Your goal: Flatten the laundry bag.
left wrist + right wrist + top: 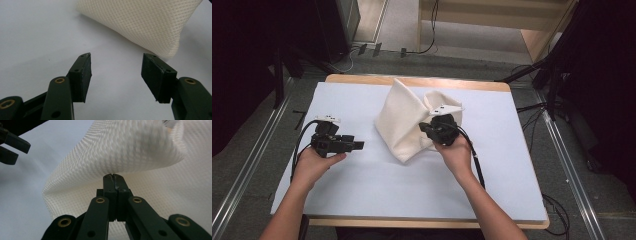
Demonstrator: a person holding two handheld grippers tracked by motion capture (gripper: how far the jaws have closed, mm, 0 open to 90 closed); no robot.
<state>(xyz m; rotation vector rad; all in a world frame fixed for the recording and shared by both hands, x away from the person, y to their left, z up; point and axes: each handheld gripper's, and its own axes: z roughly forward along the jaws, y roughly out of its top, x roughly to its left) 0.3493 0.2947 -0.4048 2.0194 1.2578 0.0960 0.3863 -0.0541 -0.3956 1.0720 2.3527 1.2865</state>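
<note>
Two grippers are in our hands at the table, and one cloth lies between them. Our right gripper has its jaws pressed together on a fold of the cloth, pinching the cream mesh fabric so that it rises in a peak above the white sheet; from above, this gripper sits at the cloth's right side with our right hand behind it. Our left gripper stands with jaws wide apart and nothing between them, its tips pointing at a rounded corner of the cloth, near but not touching. From above, the left gripper rests low over the sheet, left of the cloth, held by our left hand.
</note>
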